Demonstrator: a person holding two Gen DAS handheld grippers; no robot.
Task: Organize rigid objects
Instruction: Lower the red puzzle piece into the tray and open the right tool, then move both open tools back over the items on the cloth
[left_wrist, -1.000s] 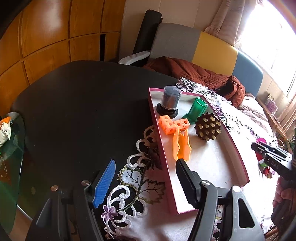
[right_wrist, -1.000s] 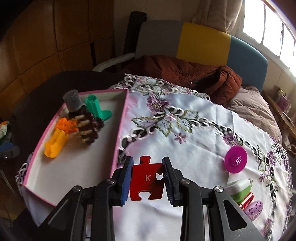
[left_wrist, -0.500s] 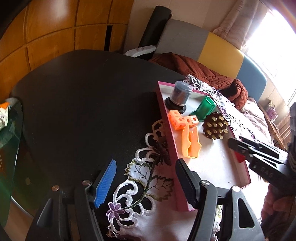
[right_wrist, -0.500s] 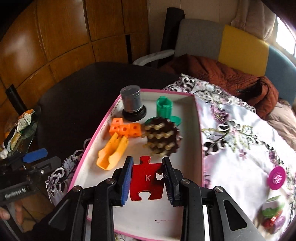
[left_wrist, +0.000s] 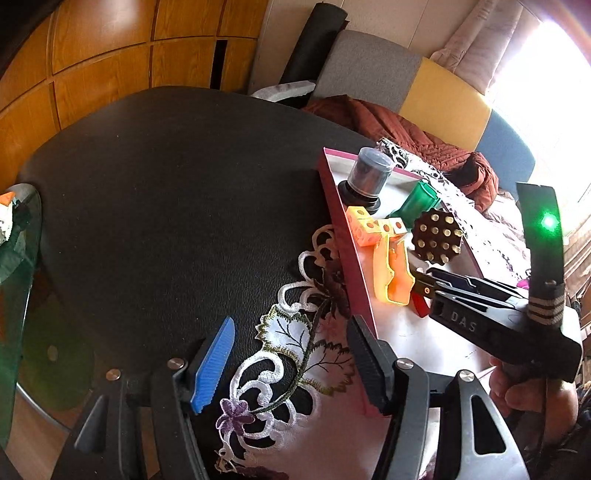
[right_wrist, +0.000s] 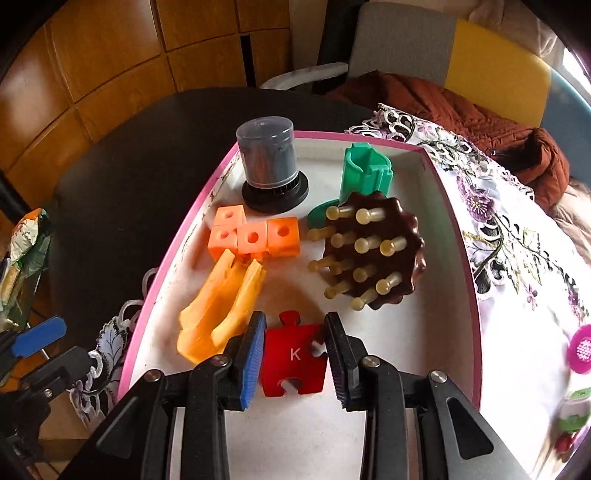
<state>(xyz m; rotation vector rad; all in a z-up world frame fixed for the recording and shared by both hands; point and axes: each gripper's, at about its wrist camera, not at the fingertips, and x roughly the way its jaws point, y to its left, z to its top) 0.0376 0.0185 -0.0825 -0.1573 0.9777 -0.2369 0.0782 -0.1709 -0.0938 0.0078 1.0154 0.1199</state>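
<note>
My right gripper (right_wrist: 295, 354) hangs low over the pink-rimmed tray (right_wrist: 184, 236). The red puzzle piece marked K (right_wrist: 291, 358) is between its pads, which still touch its edges as the jaws are opening. In the tray lie an orange clip (right_wrist: 218, 306), orange cubes (right_wrist: 251, 232), a grey canister (right_wrist: 266, 155), a green holder (right_wrist: 365, 170) and a brown peg ball (right_wrist: 369, 254). My left gripper (left_wrist: 291, 332) hovers over the lace cloth by the tray's near corner. Its jaws stand wide and are closing, with nothing gripped.
A pink disc (right_wrist: 581, 349) and a green-and-white item (right_wrist: 572, 413) lie on the cloth to the right. The black table (left_wrist: 166, 203) stretches left of the tray, with a glass side table (left_wrist: 14, 295) beyond. A hand (left_wrist: 517, 391) holds the right gripper.
My right gripper carried the red piece left from the cloth to above the tray floor and sank lower. It has come into the left wrist view. The left gripper barely shifted.
</note>
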